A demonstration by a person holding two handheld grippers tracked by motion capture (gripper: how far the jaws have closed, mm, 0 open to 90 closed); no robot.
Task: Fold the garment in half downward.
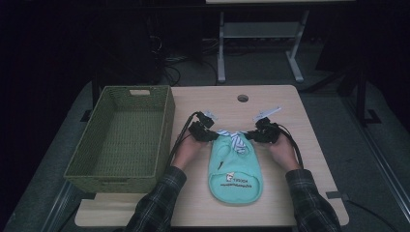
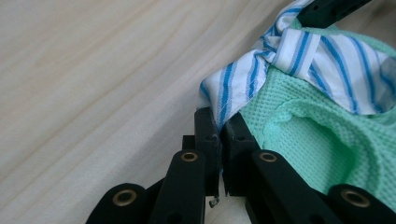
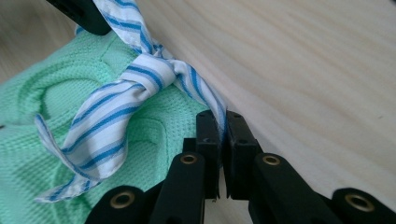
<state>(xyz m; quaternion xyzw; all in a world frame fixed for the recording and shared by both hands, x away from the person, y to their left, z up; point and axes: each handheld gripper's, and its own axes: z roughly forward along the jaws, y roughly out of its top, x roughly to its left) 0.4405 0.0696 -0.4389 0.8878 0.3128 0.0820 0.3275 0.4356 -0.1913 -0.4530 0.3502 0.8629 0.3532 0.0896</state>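
Note:
A small mint-green knit garment [image 1: 235,169] with a printed patch lies flat on the wooden table [image 1: 300,145]. At its far end sits a knotted blue-and-white striped tie [image 1: 235,138]. My left gripper [image 1: 211,135] is shut on the left end of the striped tie [image 2: 233,88], right at the garment's edge [image 2: 317,140]. My right gripper [image 1: 251,136] is shut on the opposite end of the striped tie [image 3: 154,79], beside the green fabric [image 3: 46,140]. The knot lies between the two grippers.
A green woven basket [image 1: 123,137] stands empty at the table's left. A round cable hole [image 1: 242,98] sits near the far edge. Bare wood lies to the right of the garment. Beyond the table stands a white desk frame [image 1: 261,43].

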